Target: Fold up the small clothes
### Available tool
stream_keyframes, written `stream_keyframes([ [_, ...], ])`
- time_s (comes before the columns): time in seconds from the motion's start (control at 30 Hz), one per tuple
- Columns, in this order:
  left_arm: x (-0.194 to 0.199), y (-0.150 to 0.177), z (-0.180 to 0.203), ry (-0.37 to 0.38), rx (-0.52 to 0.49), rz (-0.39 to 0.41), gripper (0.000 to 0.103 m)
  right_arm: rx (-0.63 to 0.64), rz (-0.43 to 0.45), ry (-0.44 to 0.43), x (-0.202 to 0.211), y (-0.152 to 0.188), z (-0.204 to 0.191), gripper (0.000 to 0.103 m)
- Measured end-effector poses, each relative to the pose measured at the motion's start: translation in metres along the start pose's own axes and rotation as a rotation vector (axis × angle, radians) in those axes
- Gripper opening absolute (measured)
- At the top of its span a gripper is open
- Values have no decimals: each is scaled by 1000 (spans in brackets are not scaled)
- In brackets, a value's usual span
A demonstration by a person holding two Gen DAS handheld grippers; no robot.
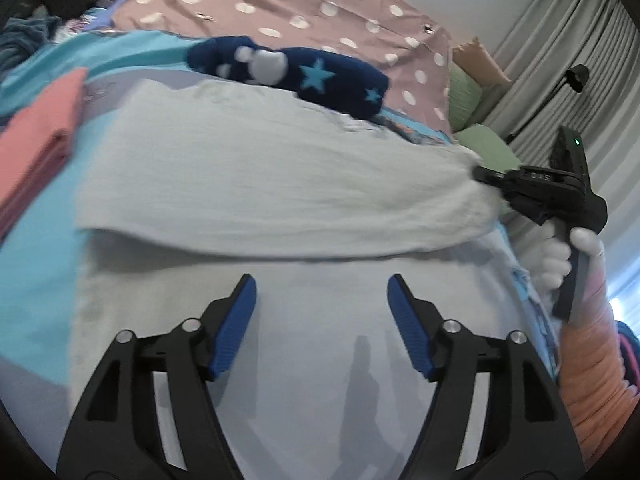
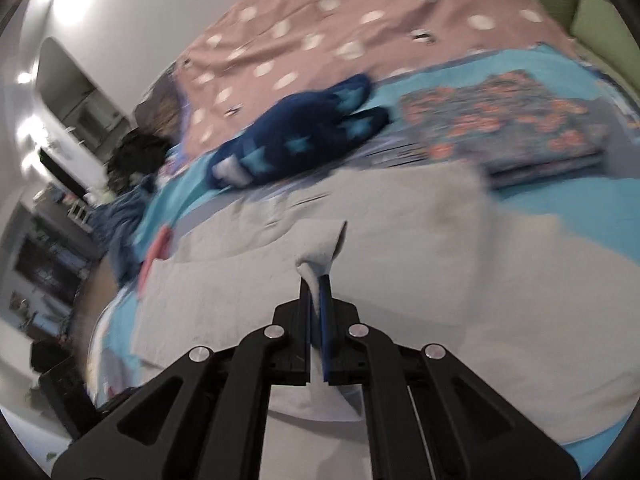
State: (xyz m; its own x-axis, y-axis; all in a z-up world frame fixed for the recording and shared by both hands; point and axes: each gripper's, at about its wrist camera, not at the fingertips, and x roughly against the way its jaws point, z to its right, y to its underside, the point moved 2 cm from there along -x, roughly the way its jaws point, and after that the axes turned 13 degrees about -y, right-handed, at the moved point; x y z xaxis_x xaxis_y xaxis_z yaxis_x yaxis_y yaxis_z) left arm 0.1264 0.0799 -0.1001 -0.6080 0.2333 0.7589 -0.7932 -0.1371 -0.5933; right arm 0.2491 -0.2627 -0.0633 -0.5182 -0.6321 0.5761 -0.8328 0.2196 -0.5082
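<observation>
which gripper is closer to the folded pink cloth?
Left. The left gripper hovers open over the white cloth, the pink cloth just beside; the right gripper pinches the white cloth's far corner.

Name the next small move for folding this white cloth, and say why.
Probably carry the right gripper further across and lay its pinched corner down on the far side. It is shut on a corner of the white cloth, one flap is already lifted over the rest, and the left gripper hovers open above the flat part, holding nothing.

Left tool (image 1: 322,294) jaws spread; right tool (image 2: 318,280) clamped, gloved hand (image 1: 568,252) gripping handle.
</observation>
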Motion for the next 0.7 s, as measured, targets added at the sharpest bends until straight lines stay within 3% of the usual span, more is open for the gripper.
stream_keyframes([
  [0.07,0,1,-17,-18,41,-4,70,-52,-2,-11,2,0,16,3],
  [0.17,3,-5,-42,-15,136,20,70,-52,-1,47,2,3,27,3],
  [0.27,7,-9,-57,-77,165,63,70,-86,7,43,6,5,35,3],
  [0.43,5,-12,-80,-59,247,76,70,-86,10,96,12,4,44,4],
  [0.6,7,-14,-95,-49,334,115,68,-67,-2,214,16,13,53,23],
  [0.7,16,-12,-106,-158,382,147,66,-28,22,255,26,16,45,26],
])
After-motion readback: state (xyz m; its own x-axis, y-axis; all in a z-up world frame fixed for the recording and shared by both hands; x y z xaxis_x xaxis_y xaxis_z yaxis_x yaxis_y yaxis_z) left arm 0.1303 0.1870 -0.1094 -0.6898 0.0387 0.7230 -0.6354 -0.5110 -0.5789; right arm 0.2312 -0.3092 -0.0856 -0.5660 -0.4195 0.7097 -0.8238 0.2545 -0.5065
